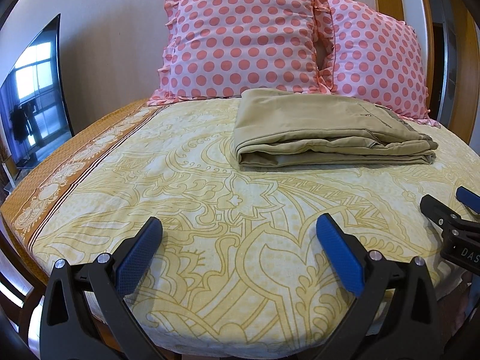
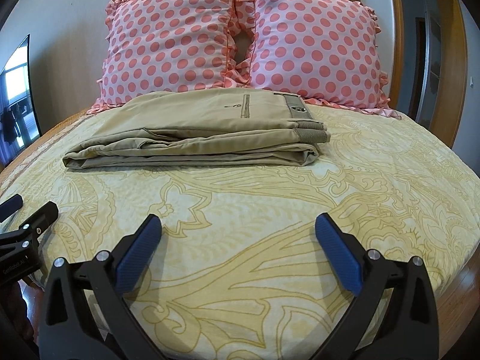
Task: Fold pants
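Khaki pants (image 1: 327, 129) lie folded in a flat stack on the bed, in front of the pillows; in the right wrist view they (image 2: 195, 132) sit left of centre, waistband to the right. My left gripper (image 1: 238, 225) is open and empty, held over the sheet well short of the pants. My right gripper (image 2: 238, 225) is open and empty too, also well back from the pants. The right gripper shows at the right edge of the left wrist view (image 1: 450, 213). The left gripper shows at the left edge of the right wrist view (image 2: 27, 210).
Two pink polka-dot pillows (image 1: 246, 39) (image 2: 315, 39) lean on the wall behind the pants. The yellow patterned bedsheet (image 1: 210, 180) covers the bed. A TV screen (image 1: 33, 90) stands to the left. A wooden door frame (image 2: 399, 30) is at the right.
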### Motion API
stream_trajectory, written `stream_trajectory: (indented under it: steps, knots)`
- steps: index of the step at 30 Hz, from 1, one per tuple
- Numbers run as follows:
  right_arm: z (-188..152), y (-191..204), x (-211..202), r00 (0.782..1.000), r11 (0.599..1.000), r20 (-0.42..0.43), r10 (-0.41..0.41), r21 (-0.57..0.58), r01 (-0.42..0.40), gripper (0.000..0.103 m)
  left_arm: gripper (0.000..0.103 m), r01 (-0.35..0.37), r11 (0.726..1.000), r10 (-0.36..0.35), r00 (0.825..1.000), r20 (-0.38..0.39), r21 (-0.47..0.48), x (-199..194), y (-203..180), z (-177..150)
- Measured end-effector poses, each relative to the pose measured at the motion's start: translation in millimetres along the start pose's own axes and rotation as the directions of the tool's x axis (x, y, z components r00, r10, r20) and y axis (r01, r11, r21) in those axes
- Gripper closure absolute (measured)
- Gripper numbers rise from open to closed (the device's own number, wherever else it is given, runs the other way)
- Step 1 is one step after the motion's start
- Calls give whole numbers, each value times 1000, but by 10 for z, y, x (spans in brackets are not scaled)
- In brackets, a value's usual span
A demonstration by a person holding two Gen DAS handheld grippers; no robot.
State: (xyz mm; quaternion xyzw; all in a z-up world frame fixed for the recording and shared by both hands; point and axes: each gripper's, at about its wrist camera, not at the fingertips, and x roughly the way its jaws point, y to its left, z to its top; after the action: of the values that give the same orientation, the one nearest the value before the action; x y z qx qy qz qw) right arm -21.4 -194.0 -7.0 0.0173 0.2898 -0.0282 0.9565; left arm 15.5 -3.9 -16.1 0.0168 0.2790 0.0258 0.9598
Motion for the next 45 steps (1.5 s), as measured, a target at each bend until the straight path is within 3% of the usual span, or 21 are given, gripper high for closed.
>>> stream_trajectory:
  steps: [45]
  knots:
    - [-11, 1, 11, 1000, 1000, 10, -1, 0, 1, 2, 1, -2, 1000, 2, 1000, 16, -6, -35, -55, -12]
